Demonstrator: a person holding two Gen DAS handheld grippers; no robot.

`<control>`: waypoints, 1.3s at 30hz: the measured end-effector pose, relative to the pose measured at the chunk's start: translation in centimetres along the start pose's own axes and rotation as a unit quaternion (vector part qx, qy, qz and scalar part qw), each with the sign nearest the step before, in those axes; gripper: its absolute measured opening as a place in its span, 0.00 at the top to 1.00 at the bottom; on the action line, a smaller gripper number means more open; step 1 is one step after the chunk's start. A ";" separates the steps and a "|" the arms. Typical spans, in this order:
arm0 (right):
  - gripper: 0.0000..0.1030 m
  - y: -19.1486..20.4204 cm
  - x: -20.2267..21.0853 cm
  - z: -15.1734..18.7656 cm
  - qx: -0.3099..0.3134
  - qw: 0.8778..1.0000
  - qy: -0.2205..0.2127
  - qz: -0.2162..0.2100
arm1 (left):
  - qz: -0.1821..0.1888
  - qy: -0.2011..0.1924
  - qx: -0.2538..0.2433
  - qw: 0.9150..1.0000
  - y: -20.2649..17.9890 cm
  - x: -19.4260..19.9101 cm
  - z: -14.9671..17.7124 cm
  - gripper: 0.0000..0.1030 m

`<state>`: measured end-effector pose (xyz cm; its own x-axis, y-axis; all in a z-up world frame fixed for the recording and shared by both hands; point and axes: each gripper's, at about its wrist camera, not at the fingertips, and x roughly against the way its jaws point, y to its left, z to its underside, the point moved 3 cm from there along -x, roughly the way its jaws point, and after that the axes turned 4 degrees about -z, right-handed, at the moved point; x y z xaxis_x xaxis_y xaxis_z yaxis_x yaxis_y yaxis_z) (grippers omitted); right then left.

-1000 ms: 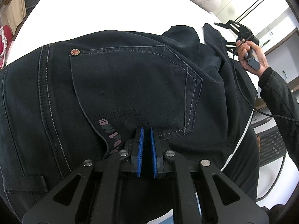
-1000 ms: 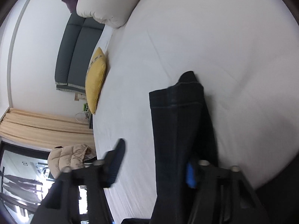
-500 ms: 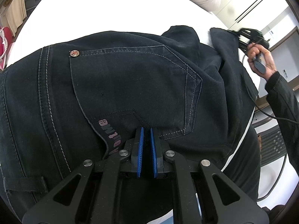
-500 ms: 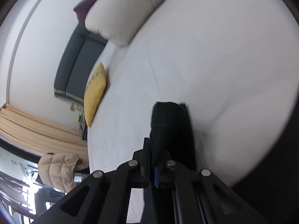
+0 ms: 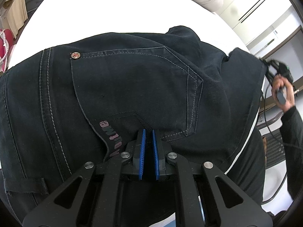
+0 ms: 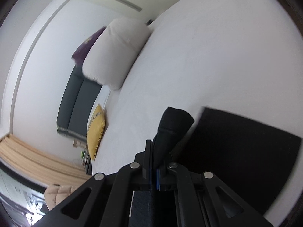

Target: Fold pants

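Both grippers are at the dark jeans [image 5: 132, 87] spread across the white bed [image 6: 217, 56]: left gripper [image 5: 148, 132], blades nearly together, angled low over the back pocket [image 5: 132, 83], right gripper [image 6: 154, 151] pinching a leg cuff [image 6: 174, 121] lifted off the sheet.

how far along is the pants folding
Early stage. Done: the dark denim pants lie spread on the white bed, back pocket up. In hand: the right hand-held gripper is shut on a leg end, raised off the sheet; the left hand-held gripper pins the seat, nearly closed. Left: laying the leg over and smoothing.
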<state>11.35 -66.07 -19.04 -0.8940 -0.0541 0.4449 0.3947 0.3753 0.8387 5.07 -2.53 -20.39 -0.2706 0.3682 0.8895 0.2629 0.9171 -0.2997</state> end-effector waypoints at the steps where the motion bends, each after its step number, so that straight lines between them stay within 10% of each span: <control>1: 0.96 -0.9 0.7 -0.1 -0.008 1.000 -0.004 0.004 | 0.001 0.001 0.002 1.000 0.1 0.0 0.0 0.92; 11: 0.95 -11.7 4.2 0.7 -0.129 0.992 -0.010 0.002 | 0.005 0.010 0.005 1.000 0.6 0.2 -0.6 0.92; 39: 0.99 -12.2 5.7 0.8 -0.083 0.994 -0.012 0.071 | 0.002 0.006 0.000 1.000 0.4 0.9 -0.3 0.92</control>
<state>1.28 -70.20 -27.01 -0.8304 0.0111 0.5570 0.5455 0.2195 0.8089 5.16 -1.88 -19.60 -0.2583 0.3695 0.8926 0.2642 0.9158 -0.3026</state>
